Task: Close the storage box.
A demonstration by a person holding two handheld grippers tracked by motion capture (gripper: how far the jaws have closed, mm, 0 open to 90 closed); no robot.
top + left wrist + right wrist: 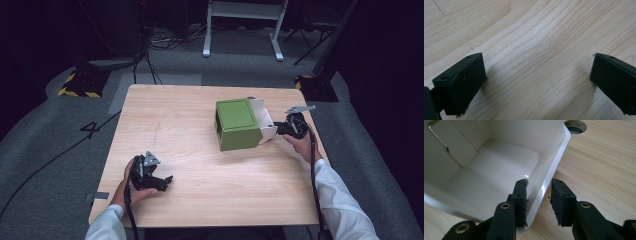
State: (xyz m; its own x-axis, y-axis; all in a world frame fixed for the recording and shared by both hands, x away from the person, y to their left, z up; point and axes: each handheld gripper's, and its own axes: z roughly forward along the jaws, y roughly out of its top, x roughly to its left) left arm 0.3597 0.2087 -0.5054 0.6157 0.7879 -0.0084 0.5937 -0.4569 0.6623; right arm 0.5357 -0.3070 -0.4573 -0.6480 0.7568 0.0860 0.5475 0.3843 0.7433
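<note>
Sideways green box (238, 124), drawer (265, 120) facing right claw (280, 128)

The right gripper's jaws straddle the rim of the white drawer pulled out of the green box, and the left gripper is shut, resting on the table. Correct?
Not quite. The left gripper is open: the left gripper view shows its jaws wide apart over bare table. The right gripper does straddle the white drawer rim beside the green box.

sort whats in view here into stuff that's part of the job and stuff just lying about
In the job:
- green box
- its white drawer, rim between the right tool's jaws, not yet clamped
- left tool, open, over bare table

Lying about:
- floor cables
- white frame legs
</note>
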